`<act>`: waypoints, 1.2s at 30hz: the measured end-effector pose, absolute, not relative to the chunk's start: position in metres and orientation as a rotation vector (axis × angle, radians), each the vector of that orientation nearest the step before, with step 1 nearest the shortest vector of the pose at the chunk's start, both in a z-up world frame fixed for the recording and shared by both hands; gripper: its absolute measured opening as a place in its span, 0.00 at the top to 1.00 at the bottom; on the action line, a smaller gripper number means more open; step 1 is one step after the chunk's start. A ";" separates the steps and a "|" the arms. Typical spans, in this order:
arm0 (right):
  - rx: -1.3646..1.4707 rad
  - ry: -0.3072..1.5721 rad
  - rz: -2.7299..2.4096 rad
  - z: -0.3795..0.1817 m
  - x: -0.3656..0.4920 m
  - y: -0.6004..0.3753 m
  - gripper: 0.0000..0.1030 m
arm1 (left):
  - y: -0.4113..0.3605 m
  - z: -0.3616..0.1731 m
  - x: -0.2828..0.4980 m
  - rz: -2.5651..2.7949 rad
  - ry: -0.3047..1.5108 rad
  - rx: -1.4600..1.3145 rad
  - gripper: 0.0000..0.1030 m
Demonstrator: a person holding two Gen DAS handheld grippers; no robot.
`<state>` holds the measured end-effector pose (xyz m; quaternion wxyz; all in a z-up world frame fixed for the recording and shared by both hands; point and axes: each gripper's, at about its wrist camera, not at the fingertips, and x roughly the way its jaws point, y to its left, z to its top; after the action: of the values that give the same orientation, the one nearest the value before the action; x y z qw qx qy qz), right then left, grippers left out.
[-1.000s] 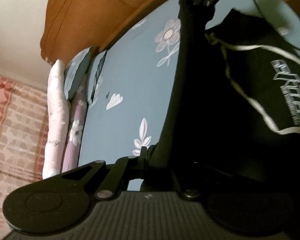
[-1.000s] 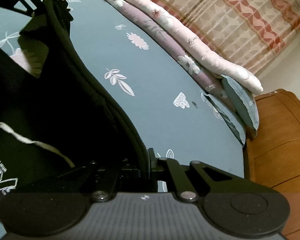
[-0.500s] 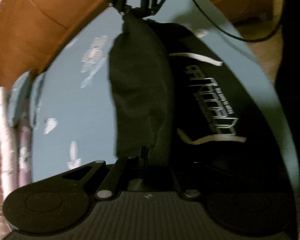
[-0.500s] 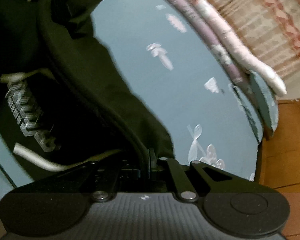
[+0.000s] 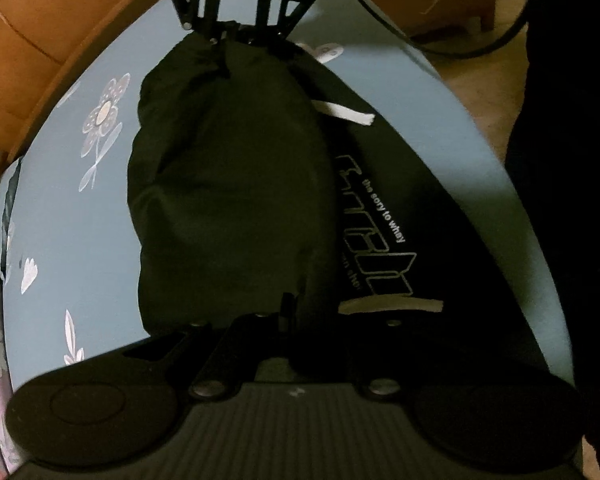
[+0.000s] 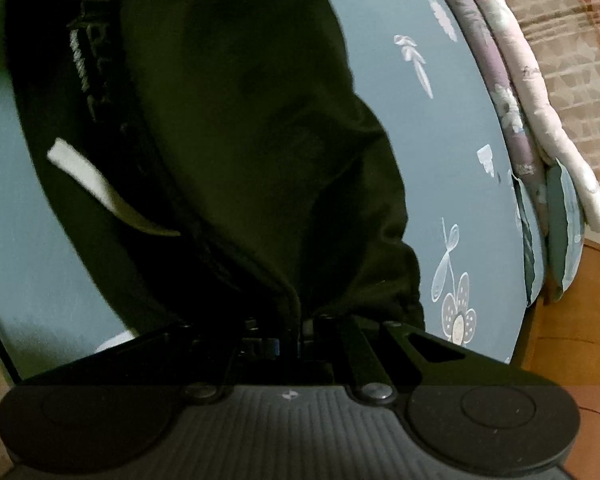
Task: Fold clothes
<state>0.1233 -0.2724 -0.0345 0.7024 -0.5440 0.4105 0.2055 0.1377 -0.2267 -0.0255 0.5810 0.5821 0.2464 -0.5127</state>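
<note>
**Black garment pinched at both ends on the blue bed**

The bed (image 5: 80,240), covered in a blue sheet with white flowers, carries everything; a wooden headboard (image 5: 40,40) runs along one edge and rolled pink bedding (image 6: 540,120) along another. A black garment (image 5: 228,184) lies along the sheet near the bed's front edge, a folded flap lying over its printed white lettering (image 5: 384,236) and white drawstrings (image 5: 392,306). The left gripper (image 5: 288,312) is closed tight on one end of the flap. The right gripper (image 6: 296,320) is clamped on the opposite end, the cloth bunched between its jaws.
</note>
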 end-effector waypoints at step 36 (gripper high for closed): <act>-1.034 0.948 0.347 -0.019 0.099 -0.289 0.58 | -0.201 -0.003 0.143 -1.302 0.790 1.056 0.98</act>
<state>0.0994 -0.2889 -0.0194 0.7500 -0.4731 0.4340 0.1590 0.1429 -0.2012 -0.0026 0.6005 0.4556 0.3409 -0.5618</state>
